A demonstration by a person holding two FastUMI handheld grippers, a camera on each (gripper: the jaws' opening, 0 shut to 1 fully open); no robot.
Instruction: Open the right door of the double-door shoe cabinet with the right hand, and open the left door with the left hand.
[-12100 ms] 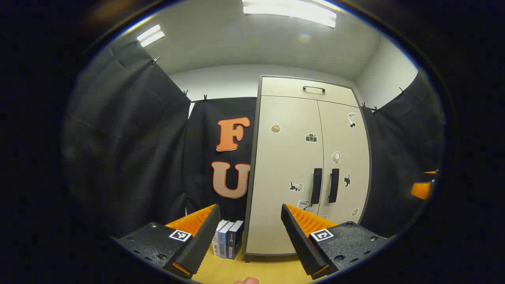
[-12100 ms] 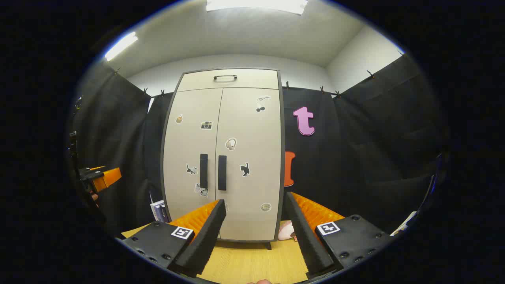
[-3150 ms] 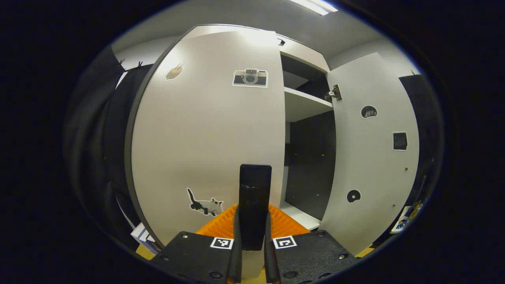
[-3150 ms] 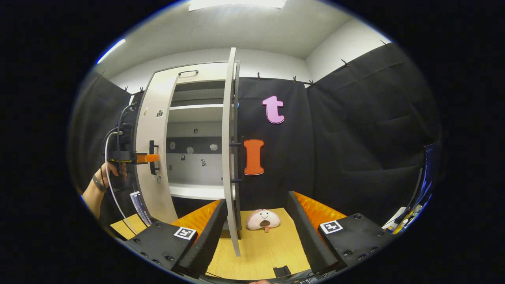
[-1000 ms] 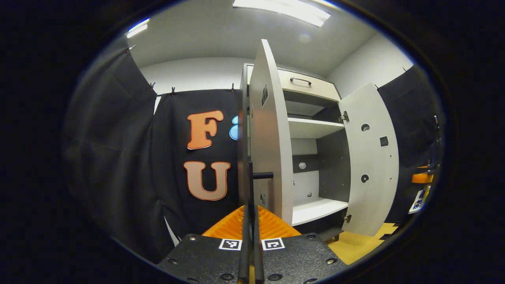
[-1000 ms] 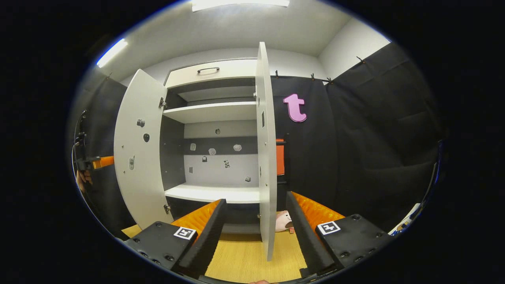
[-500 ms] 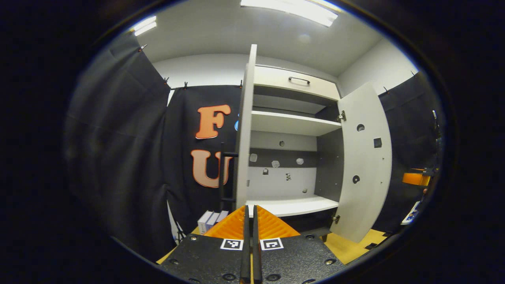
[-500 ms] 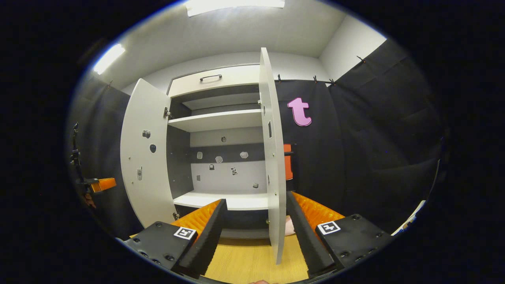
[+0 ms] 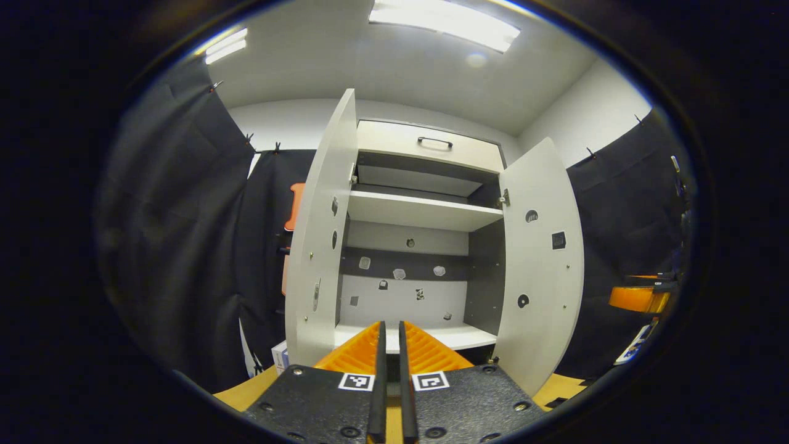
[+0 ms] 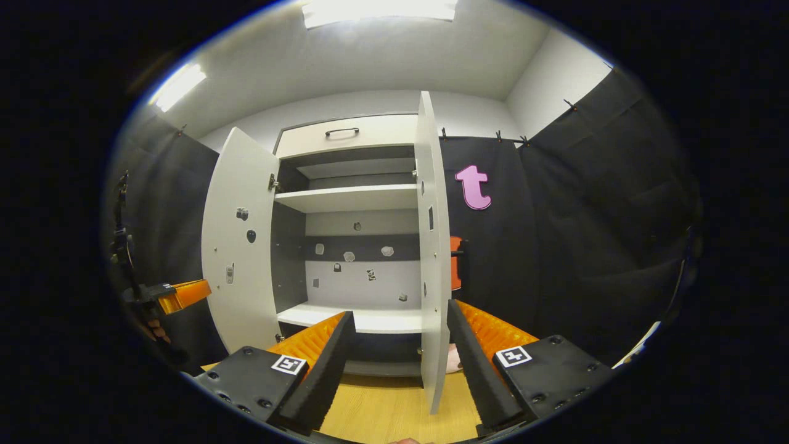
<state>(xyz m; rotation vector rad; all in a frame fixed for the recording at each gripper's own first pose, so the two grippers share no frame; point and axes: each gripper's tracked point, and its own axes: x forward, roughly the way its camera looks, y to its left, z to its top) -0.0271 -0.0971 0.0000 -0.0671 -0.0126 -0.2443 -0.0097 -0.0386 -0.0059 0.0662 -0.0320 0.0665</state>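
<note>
Both doors of the cabinet (image 9: 425, 145) stand wide open ahead of the claws. The left claw (image 9: 389, 370) has its fingers nearly together, holding nothing; the left door (image 9: 317, 246) hangs just ahead to its left. The right claw (image 10: 400, 364) gapes wide and empty, the right door (image 10: 431, 259) edge-on between its fingers, apparently beyond them. Small stickers dot the back panel (image 10: 360, 271).

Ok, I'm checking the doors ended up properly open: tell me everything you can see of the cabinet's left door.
The left door is a tall, pale, matt panel, wood-like board by its look. It is swung wide on its hinge side, its inner face showing small dark marks and stickers. A metal hinge joins it to the cabinet near the top. Nothing grips it: the left claw is shut and clear of it.
</note>
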